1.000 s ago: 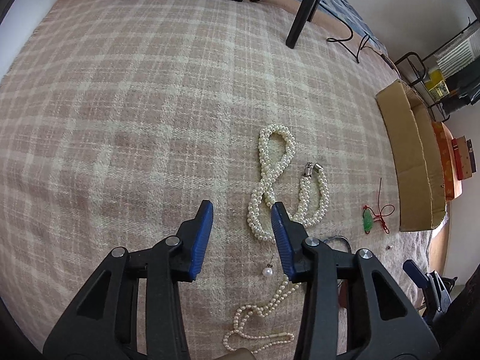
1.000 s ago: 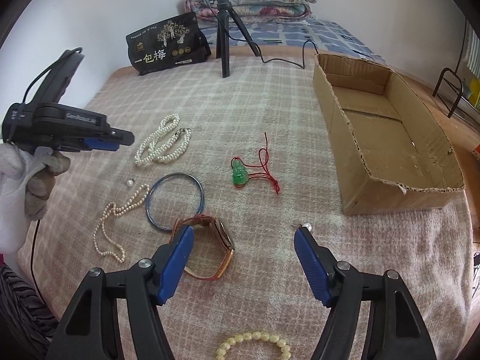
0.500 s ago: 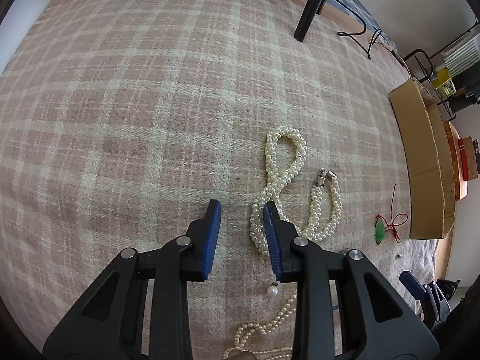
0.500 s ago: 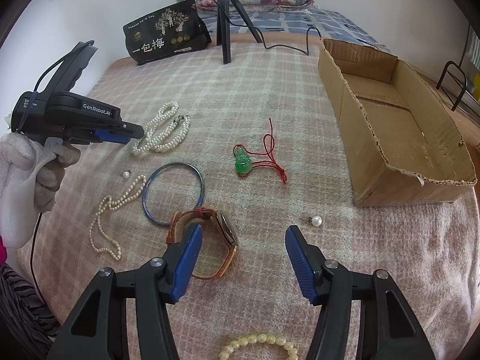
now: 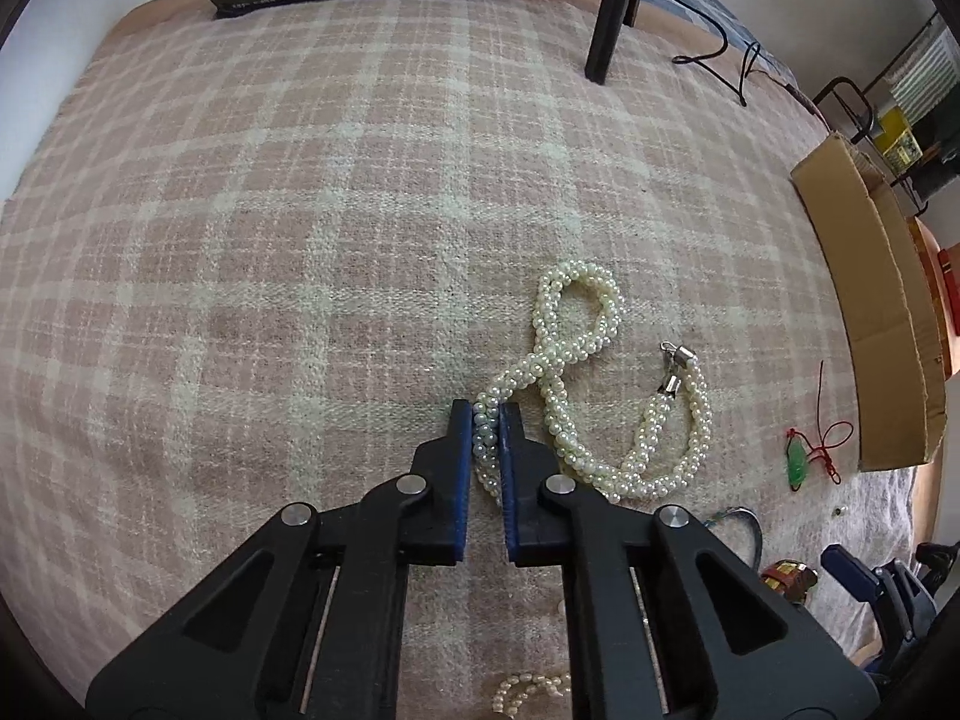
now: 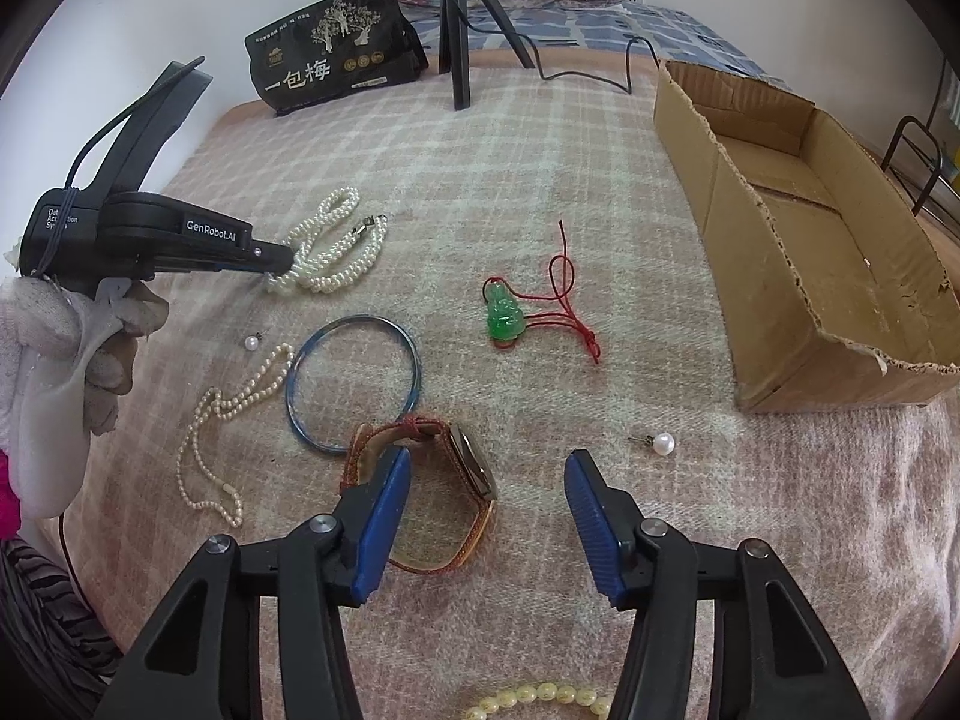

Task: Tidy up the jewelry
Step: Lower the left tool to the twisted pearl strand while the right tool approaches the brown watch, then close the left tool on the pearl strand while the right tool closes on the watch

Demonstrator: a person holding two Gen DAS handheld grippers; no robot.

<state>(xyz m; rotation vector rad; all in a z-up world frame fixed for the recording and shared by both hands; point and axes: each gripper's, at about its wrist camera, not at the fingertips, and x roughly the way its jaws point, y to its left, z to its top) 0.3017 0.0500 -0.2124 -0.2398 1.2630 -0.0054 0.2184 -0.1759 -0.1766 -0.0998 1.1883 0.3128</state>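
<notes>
A thick twisted pearl necklace point(image 5: 576, 372) lies on the pink plaid blanket; it also shows in the right wrist view point(image 6: 336, 252). My left gripper point(image 5: 487, 414) is shut on its near loop, low on the blanket, and appears in the right wrist view point(image 6: 282, 261). My right gripper point(image 6: 486, 474) is open and empty above a brown-strap watch point(image 6: 462, 474). A blue bangle point(image 6: 354, 378), a thin pearl strand point(image 6: 234, 414), a green pendant on red cord point(image 6: 507, 315) and a pearl earring point(image 6: 660, 441) lie around.
An open cardboard box point(image 6: 804, 240) stands at the right. A black snack bag point(image 6: 330, 66) and a tripod point(image 6: 459, 18) stand at the back. A yellow bead bracelet point(image 6: 540, 699) lies at the near edge. A loose pearl point(image 6: 252, 342) lies by the thin strand.
My left gripper moved forward and closed its fingers on the twisted pearl necklace. My right gripper moved a little forward over the watch and stayed open.
</notes>
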